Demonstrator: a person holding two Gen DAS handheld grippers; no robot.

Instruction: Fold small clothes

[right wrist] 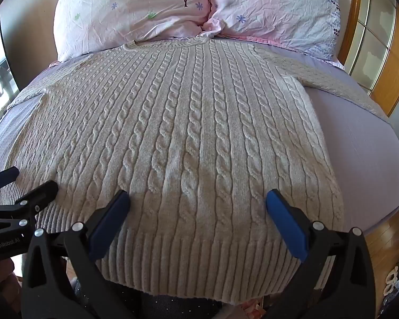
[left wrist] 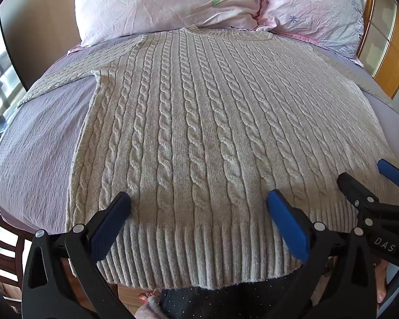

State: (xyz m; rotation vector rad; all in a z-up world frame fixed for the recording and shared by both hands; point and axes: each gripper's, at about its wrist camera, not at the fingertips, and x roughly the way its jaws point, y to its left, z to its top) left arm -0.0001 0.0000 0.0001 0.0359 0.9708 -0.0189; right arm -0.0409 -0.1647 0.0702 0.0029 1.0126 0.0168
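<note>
Ribbed hem (left wrist: 199,255) of the beige cable-knit sweater (left wrist: 199,122) is nearest the lens, hanging just over the near edge of the bed. Left gripper (left wrist: 199,200) hovers above the hem, jaws spread wide, blue pads (left wrist: 287,226) gripping nothing; whether they touch the knit, can't tell. Right gripper (right wrist: 198,199) sits just beside it toward the sweater's right side, jaws also spread, nothing between them. Sweater lies flat and spread on the lavender bedsheet (left wrist: 37,143), neckline (right wrist: 196,41) at the far end against two pink floral pillows (right wrist: 135,8), one sleeve (left wrist: 58,79) angled out left, other sleeve (right wrist: 340,82) angled out right. Wooden headboard frame (right wrist: 380,53) at far right. Dark speckled fabric (left wrist: 226,300) below the hem.
</note>
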